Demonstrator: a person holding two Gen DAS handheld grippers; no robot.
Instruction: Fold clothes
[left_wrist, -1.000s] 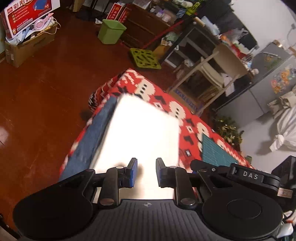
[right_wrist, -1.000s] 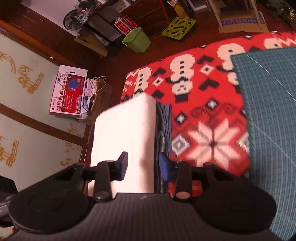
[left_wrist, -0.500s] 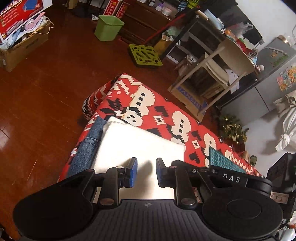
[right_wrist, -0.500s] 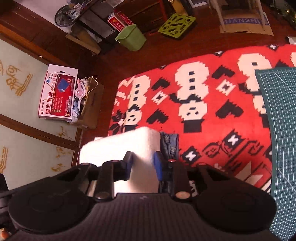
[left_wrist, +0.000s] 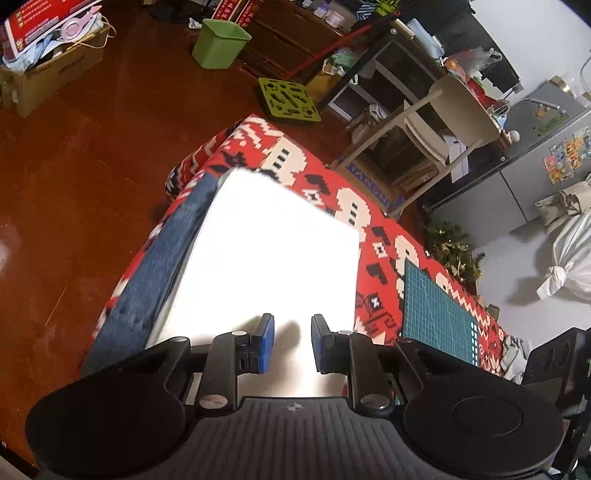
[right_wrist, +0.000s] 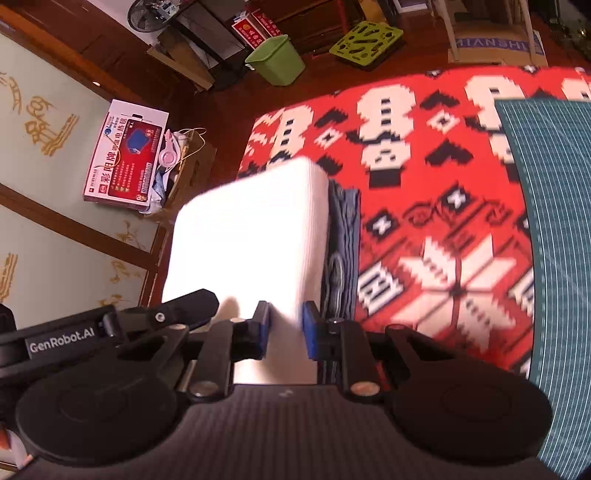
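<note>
Glossy wood floor (left_wrist: 74, 192), woven patterned cloth (right_wrist: 424, 177), blue denim (left_wrist: 162, 266)

You had a dim room — the white cloth (left_wrist: 266, 258) blew out to glare; fisheye edges bent, motion blurred.

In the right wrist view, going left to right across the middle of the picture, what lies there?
Red and white box on the floor → white folded cloth → blue denim garment → red patterned blanket → green cutting mat.
</note>
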